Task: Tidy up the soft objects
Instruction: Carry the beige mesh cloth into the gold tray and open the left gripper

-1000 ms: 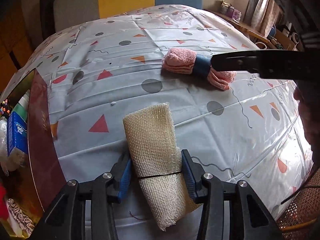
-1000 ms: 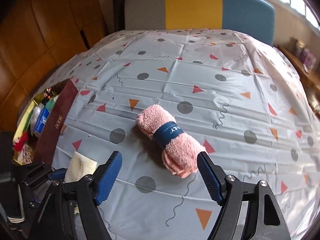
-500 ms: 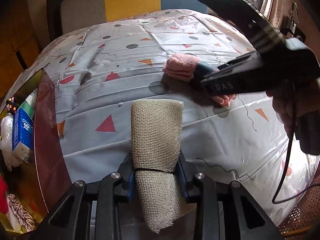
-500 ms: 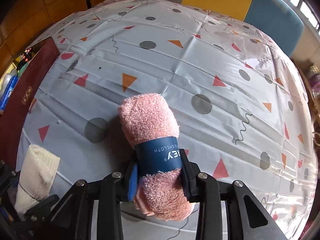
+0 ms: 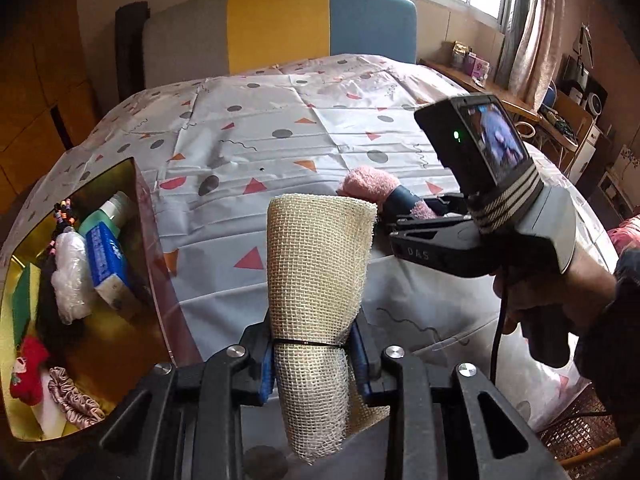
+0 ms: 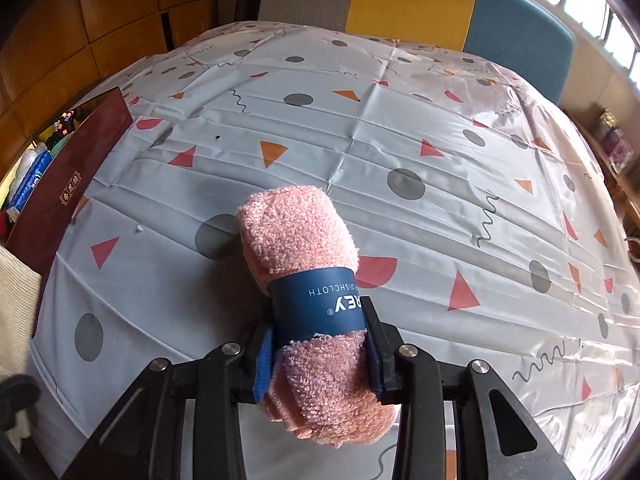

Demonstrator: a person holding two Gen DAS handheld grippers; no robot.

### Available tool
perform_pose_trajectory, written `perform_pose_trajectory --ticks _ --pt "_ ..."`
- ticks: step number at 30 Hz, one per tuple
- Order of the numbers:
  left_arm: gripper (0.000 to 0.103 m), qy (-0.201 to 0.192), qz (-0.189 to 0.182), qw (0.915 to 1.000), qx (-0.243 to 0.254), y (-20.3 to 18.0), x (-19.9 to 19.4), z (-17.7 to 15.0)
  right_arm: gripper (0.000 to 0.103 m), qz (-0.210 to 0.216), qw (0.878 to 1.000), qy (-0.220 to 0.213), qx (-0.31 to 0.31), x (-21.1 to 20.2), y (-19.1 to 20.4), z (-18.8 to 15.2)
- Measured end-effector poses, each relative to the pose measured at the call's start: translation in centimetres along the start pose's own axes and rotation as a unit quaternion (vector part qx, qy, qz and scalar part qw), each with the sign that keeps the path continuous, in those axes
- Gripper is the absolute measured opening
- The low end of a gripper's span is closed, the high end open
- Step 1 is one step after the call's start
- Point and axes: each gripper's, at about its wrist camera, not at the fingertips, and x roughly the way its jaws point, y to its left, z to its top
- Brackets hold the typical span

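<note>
My left gripper [image 5: 314, 364] is shut on a beige mesh cloth roll [image 5: 318, 264] tied with a dark band, held up off the table. My right gripper [image 6: 318, 354] is shut on a pink towel roll [image 6: 298, 236] with a navy paper band, lifted above the patterned tablecloth [image 6: 400, 128]. In the left wrist view the pink towel roll [image 5: 366, 184] and the right gripper's body [image 5: 472, 240] sit to the right of the mesh roll. An edge of the mesh roll [image 6: 16, 304] shows at the far left of the right wrist view.
A dark red box [image 5: 146, 216] stands open at the table's left edge, holding a blue packet [image 5: 106, 252], a plastic wad, a red item and a pink scrunchie. The box [image 6: 60, 184] also shows at the left of the right wrist view. A colour-blocked chair [image 5: 280, 20] stands behind the table.
Both grippers closed on their rolls and lifted them off the table. The right gripper moved in close beside the left one.
</note>
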Motion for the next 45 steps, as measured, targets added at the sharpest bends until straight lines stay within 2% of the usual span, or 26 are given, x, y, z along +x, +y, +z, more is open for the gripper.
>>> perform_pose_trajectory --ticks 7,17,34,40,45 --pt "0.03 -0.031 0.019 0.999 -0.027 2.1 -3.2 0.1 0.038 -0.016 0.998 -0.053 0.015 -0.2 0.2 -1.1" --pt "0.03 -0.052 0.031 0.9958 -0.07 5.1 -5.7 -0.3 0.039 -0.016 0.997 -0.06 0.035 -0.2 0.0 -1.2" --pt "0.03 -0.054 0.056 0.9877 -0.136 10.5 -7.3 -2.3 0.039 -0.02 0.997 -0.062 0.035 -0.1 0.0 -1.3" --pt "0.03 -0.061 0.067 0.9766 -0.195 15.2 -9.1 -3.9 0.039 -0.02 0.997 -0.062 0.035 -0.1 0.0 -1.3" --pt "0.03 -0.072 0.093 0.957 -0.265 21.0 -11.9 -6.2 0.039 -0.018 0.997 -0.063 0.036 -0.1 -0.2 -1.3"
